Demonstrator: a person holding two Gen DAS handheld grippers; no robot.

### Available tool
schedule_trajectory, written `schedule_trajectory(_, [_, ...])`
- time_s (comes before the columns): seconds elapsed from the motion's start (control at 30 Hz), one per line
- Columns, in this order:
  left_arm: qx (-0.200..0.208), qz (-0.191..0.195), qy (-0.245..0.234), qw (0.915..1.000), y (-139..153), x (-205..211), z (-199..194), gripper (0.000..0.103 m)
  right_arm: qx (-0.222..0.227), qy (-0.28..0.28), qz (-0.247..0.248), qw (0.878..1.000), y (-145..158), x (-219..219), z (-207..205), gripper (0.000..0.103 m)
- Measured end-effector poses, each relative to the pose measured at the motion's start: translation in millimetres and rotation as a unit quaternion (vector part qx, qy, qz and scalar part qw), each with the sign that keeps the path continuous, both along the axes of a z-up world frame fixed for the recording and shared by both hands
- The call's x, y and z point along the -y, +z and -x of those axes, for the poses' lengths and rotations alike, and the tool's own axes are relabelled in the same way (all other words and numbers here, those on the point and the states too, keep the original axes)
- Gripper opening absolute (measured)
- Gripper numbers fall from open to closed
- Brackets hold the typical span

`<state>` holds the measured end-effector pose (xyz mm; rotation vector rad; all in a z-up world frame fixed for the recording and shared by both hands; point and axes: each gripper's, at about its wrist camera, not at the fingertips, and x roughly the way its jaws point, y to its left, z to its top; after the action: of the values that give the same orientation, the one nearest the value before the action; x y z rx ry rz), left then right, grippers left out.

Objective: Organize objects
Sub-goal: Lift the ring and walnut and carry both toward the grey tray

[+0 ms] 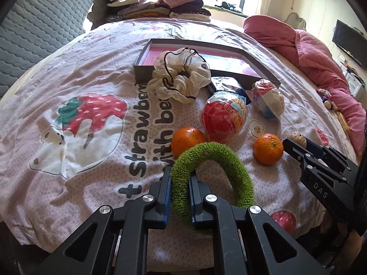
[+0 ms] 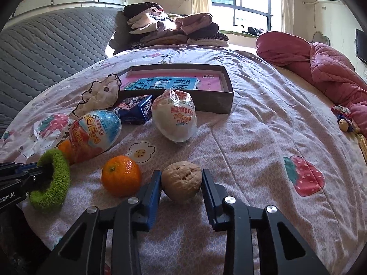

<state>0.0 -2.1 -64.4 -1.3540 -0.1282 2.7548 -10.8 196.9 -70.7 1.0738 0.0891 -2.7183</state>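
Observation:
My left gripper is shut on a green fuzzy scrunchie, held just above the bedspread; it also shows in the right wrist view. My right gripper has its jaws around a walnut and touches it on both sides. Two tangerines lie near the scrunchie. A red-blue toy egg, a white toy egg, a blue snack pack and a white scrunchie lie in front of a shallow open box.
The objects lie on a pink strawberry-print bedspread. Folded clothes are stacked at the far end. A red quilt is bunched at the right, with a small doll beside it. A grey padded headboard is at the left.

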Motion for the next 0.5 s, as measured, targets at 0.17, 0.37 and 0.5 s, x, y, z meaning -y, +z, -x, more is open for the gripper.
schedule_trajectory(0.17, [-0.018, 0.003, -0.001, 0.9998, 12, 4, -7, 0.012, -0.013, 0.003, 0.001, 1.000, 11, 2, -4, 0.035])
schedule_trajectory(0.37, [-0.037, 0.003, -0.004, 0.9993, 25, 3, -9, 0.012, -0.023, 0.003, 0.005, 1.000, 20, 3, -8, 0.035])
schedule_trajectory(0.5, [-0.043, 0.002, -0.002, 0.9991, 30, 1, -5, 0.012, -0.029, 0.002, 0.011, 1.000, 25, 2, -9, 0.035])
